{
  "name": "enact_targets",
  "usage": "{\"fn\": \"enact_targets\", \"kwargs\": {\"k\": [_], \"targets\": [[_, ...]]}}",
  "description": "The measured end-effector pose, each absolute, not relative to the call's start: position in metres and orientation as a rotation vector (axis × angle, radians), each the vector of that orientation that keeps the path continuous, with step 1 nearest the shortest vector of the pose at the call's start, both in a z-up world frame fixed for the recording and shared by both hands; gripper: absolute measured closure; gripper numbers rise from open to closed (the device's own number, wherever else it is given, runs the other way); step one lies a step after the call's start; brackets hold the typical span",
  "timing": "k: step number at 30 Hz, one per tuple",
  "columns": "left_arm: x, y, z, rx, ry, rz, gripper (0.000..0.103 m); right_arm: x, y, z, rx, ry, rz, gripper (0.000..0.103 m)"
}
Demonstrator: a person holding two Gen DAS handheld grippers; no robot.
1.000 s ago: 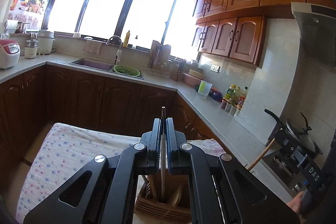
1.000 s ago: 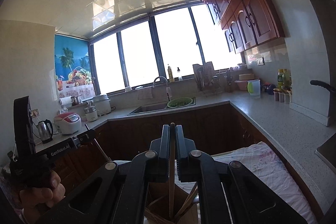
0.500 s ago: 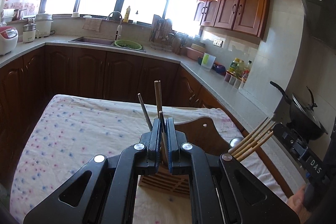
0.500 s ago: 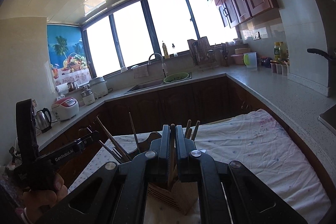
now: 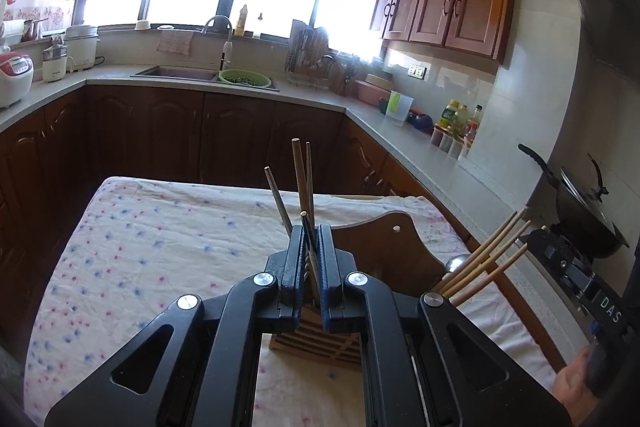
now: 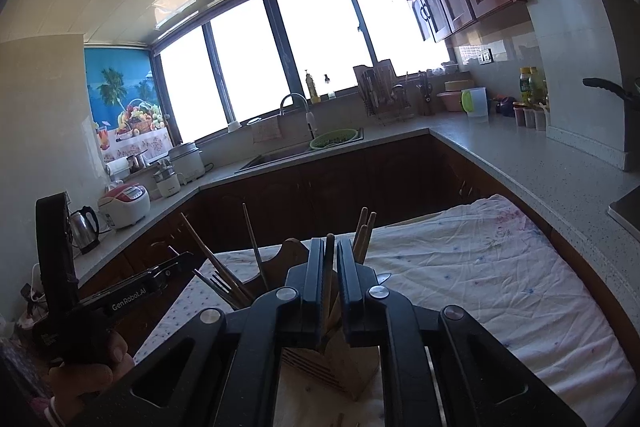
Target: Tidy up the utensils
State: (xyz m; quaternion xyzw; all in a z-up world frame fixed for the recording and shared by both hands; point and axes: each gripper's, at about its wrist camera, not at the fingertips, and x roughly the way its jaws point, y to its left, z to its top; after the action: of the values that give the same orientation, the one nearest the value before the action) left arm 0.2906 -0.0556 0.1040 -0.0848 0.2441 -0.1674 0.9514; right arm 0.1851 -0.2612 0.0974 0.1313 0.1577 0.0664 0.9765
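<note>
A slatted wooden utensil holder (image 5: 316, 335) stands on the floral tablecloth (image 5: 152, 247), right below both grippers. My left gripper (image 5: 311, 233) is shut on a thin dark chopstick (image 5: 308, 227) that leans down into the holder. Wooden chopsticks (image 5: 298, 179) and a metal one (image 5: 276, 195) stand just beyond it. Several bamboo chopsticks (image 5: 488, 255) fan out of the right compartment. My right gripper (image 6: 330, 243) hangs over the holder (image 6: 332, 359) with its jaws opening. A wooden chopstick (image 6: 329, 267) stands loose between them, with a gap at the right pad. A fork (image 6: 218, 283) sits in the left compartment.
The holder's tall wooden back board (image 5: 384, 247) rises behind the compartments. A counter (image 5: 400, 147) runs round the room with a sink (image 5: 176, 73), bottles (image 5: 460, 119) and a rice cooker (image 6: 124, 203). A wok (image 5: 588, 223) sits on the stove at the right. A hand (image 6: 92, 375) holds the left gripper's handle.
Both grippers have sunk toward the table, lowering their chopsticks into the holder. The right jaws have parted a little around their chopstick.
</note>
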Motion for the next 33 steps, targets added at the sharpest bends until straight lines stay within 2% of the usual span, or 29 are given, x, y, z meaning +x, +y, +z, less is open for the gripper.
{"fn": "enact_targets", "kwargs": {"k": [3,4,6,7,8,9,11,13,18,27,33], "targets": [[0.291,-0.054,0.104,-0.177,0.505,-0.339,0.096,0.186,-0.262,0.098,0.268,0.318,0.137,0.093],[0.291,-0.053,0.104,-0.180,0.509,-0.336,0.093,0.186,-0.262,0.098,0.269,0.317,0.135,0.093],[0.288,-0.049,0.105,-0.192,0.508,-0.328,0.082,0.184,-0.263,0.099,0.276,0.314,0.136,0.090],[0.285,-0.046,0.104,-0.198,0.503,-0.318,0.072,0.183,-0.264,0.099,0.280,0.311,0.134,0.087],[0.282,-0.043,0.105,-0.203,0.496,-0.310,0.064,0.180,-0.265,0.100,0.287,0.306,0.136,0.074],[0.278,-0.040,0.105,-0.205,0.489,-0.303,0.062,0.177,-0.266,0.101,0.292,0.298,0.137,0.060],[0.269,-0.035,0.102,-0.207,0.493,-0.291,0.054,0.169,-0.268,0.102,0.299,0.284,0.133,0.048],[0.260,-0.028,0.096,-0.216,0.501,-0.280,0.048,0.161,-0.270,0.101,0.309,0.278,0.133,0.044],[0.231,-0.015,0.071,-0.225,0.547,-0.254,0.030,0.140,-0.272,0.084,0.338,0.292,0.138,0.017],[0.172,0.001,0.031,-0.214,0.607,-0.223,0.028,0.102,-0.260,0.036,0.319,0.378,0.139,0.005],[0.146,0.006,0.018,-0.214,0.638,-0.211,0.027,0.080,-0.251,0.009,0.307,0.445,0.147,0.004]]}}
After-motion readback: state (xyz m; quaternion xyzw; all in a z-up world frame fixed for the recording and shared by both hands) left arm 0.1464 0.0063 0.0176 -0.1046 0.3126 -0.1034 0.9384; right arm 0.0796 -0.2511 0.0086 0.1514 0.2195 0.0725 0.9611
